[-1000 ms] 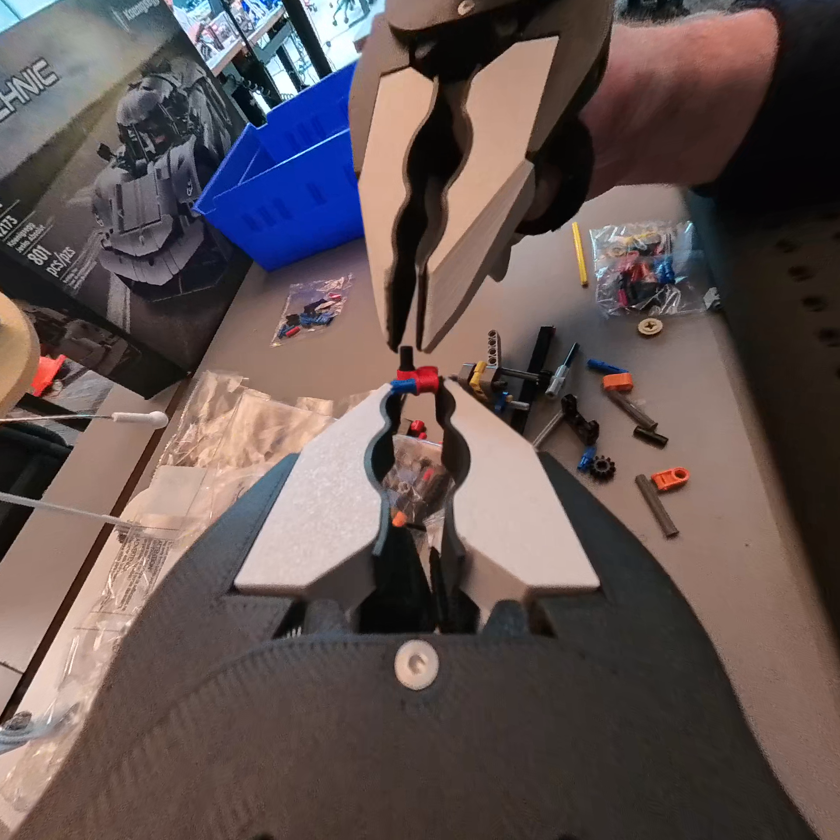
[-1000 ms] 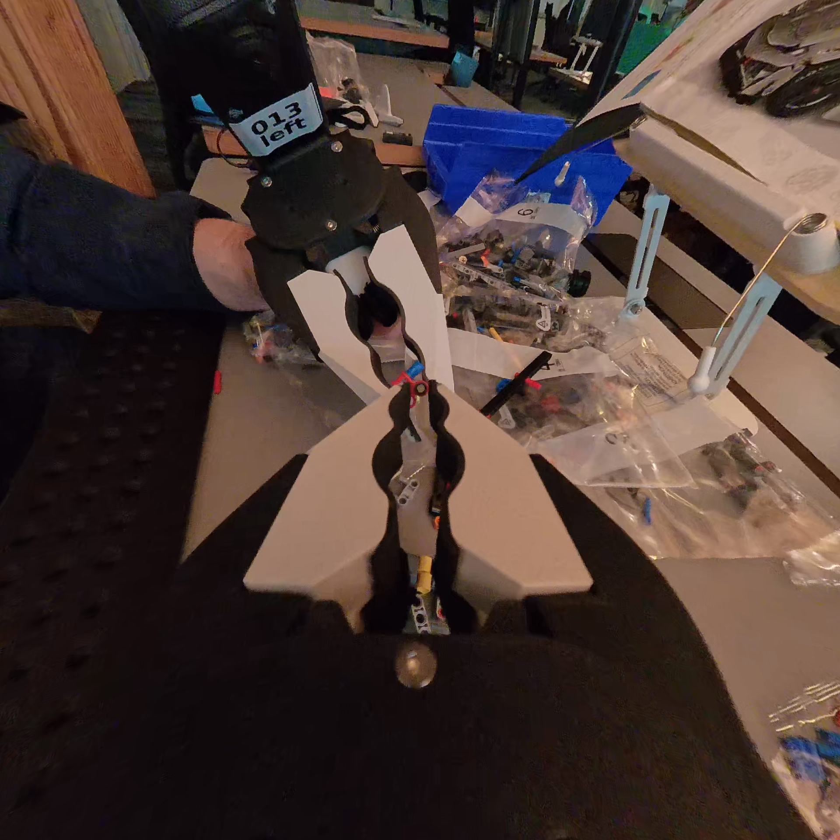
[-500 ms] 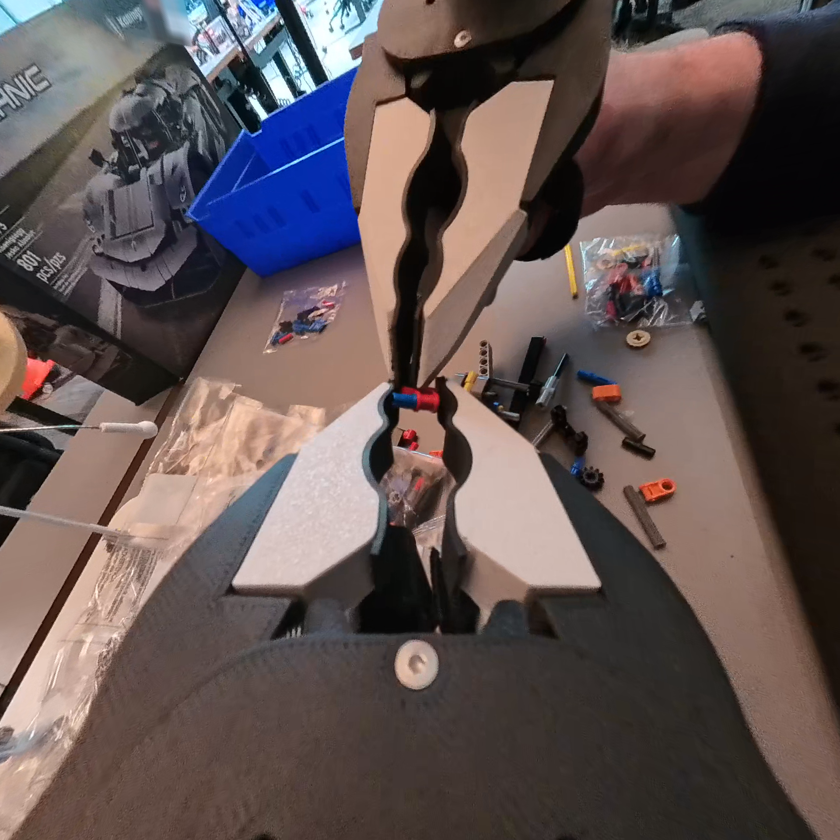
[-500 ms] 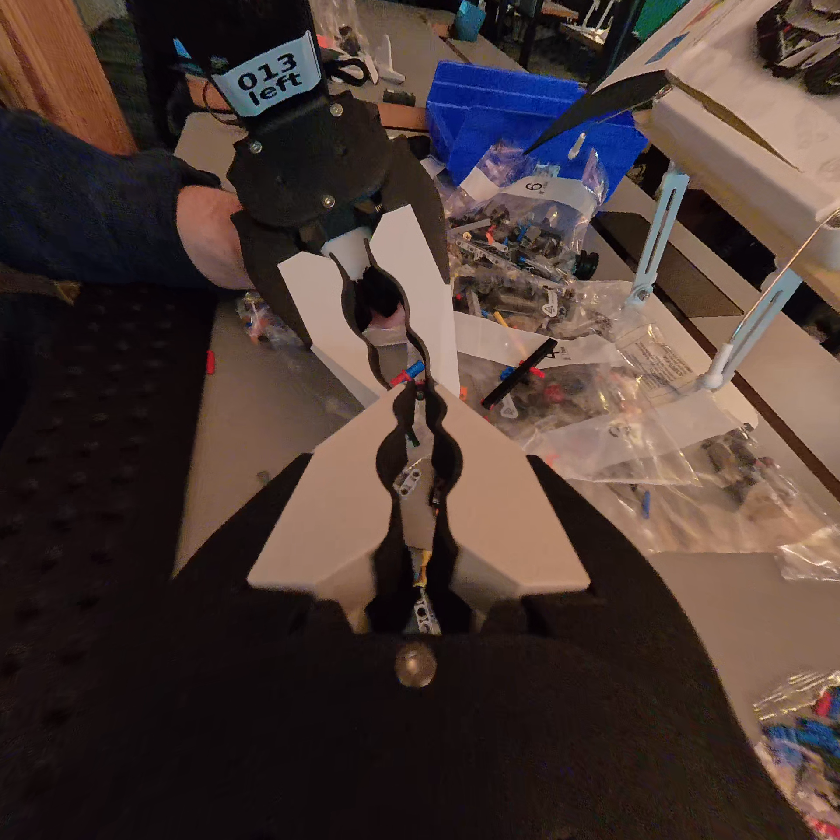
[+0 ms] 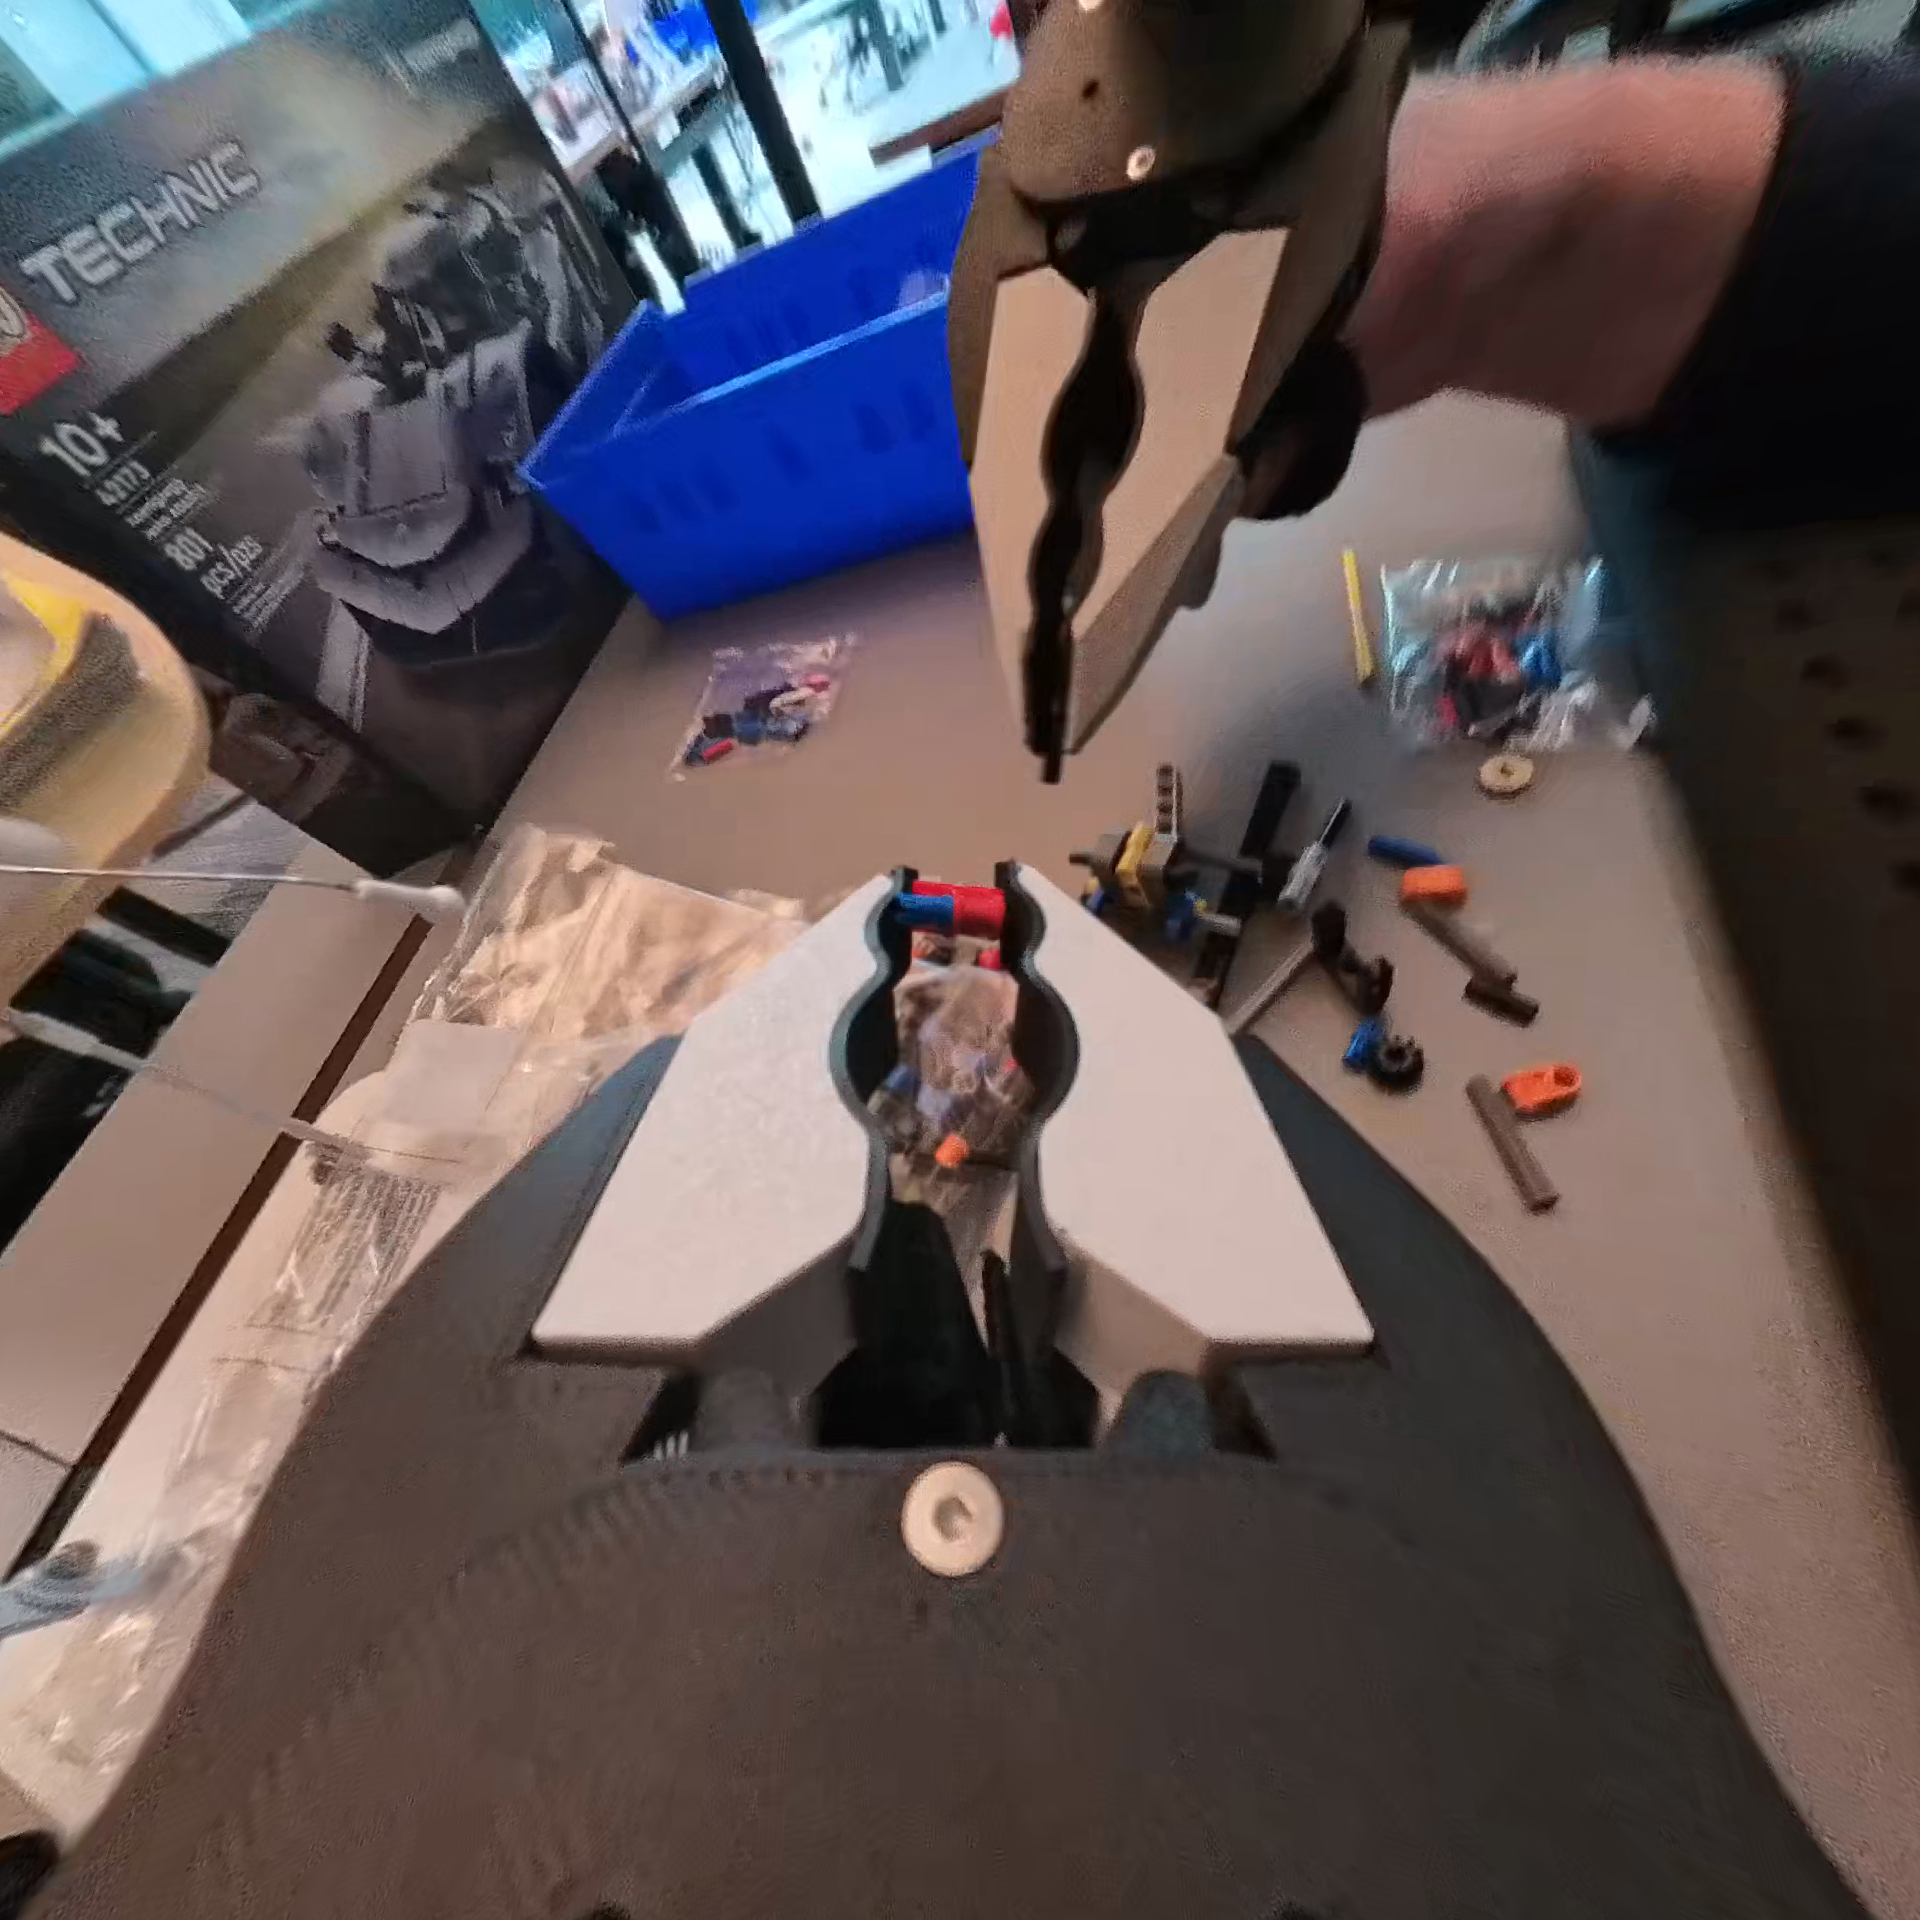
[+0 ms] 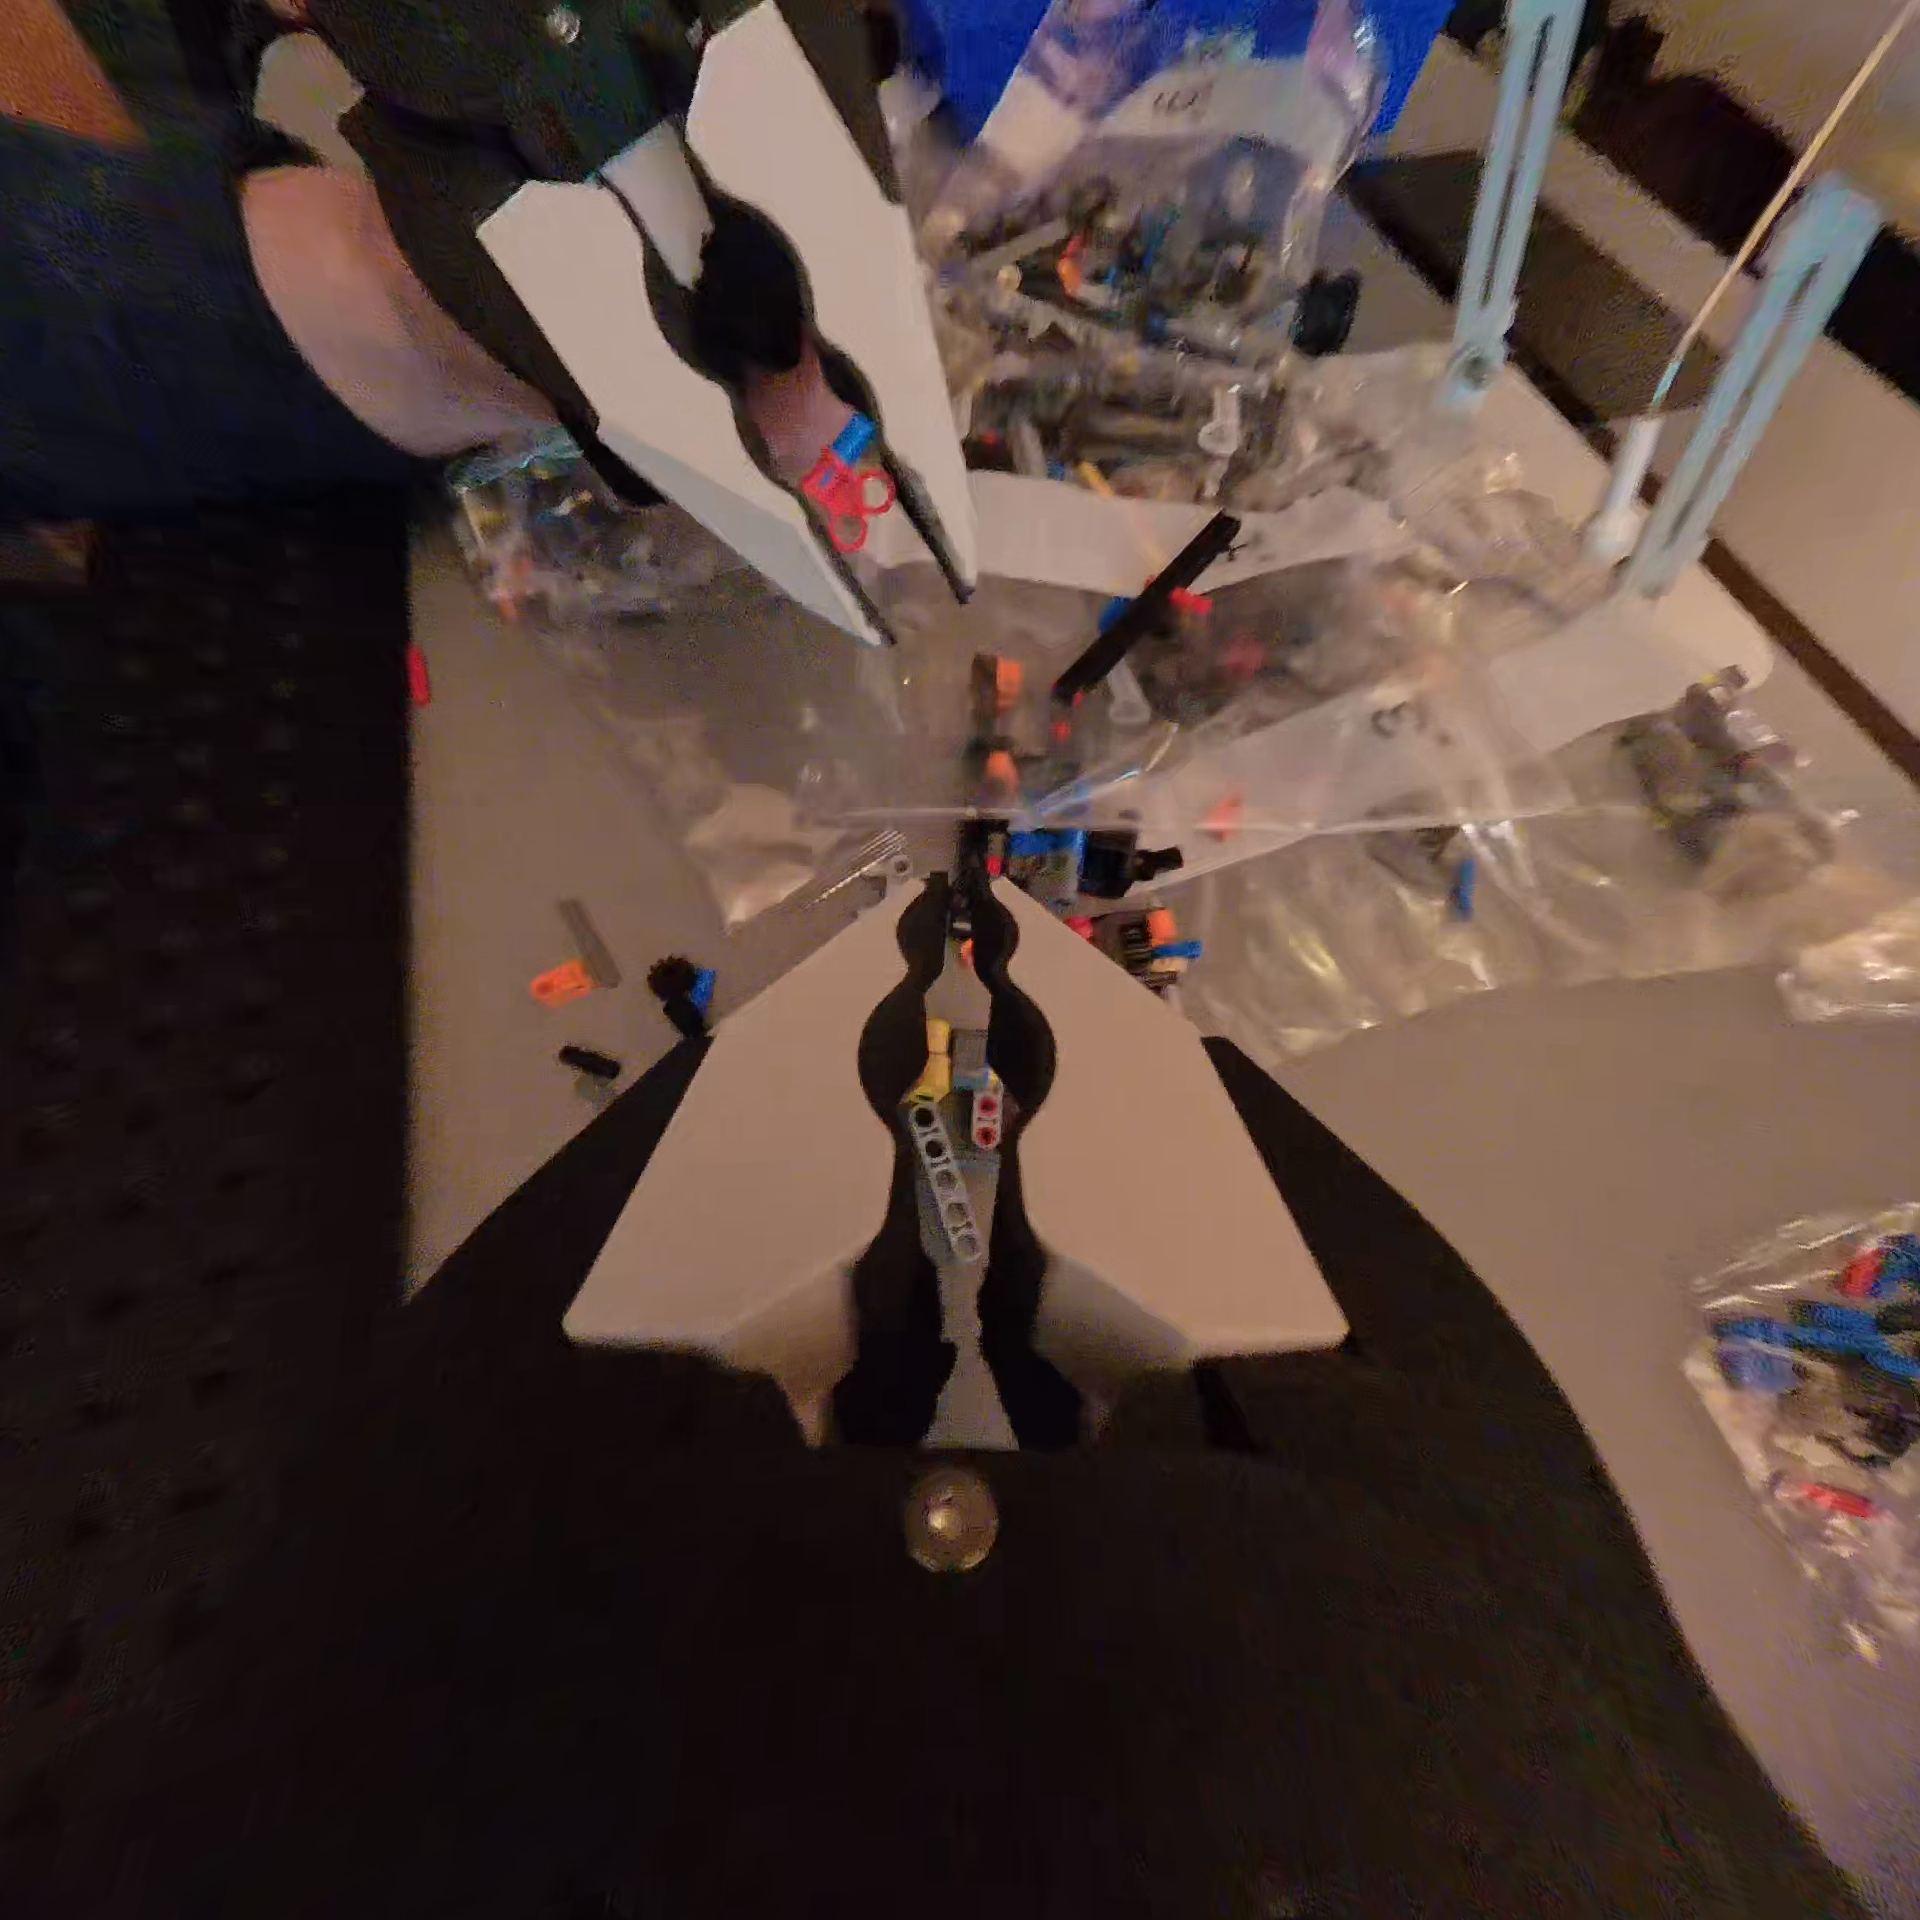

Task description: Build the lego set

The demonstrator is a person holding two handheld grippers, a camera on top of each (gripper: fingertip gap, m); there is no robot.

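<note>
between the left hand-held gripper (image 5: 951,906) tips sits a clamped red-and-blue connector (image 5: 954,907); right hand-held gripper (image 6: 966,902) clenched, contents unclear.

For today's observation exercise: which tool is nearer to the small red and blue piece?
Left. The left tool grips the red and blue piece between its tips. The right tool hangs above it, apart, pinching a thin dark piece.

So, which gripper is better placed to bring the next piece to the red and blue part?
Right, probably. The right gripper hangs above the red and blue part, tips pointing down, seemingly pinching a small black piece. The left gripper is shut on that part and can hold it steady.
</note>
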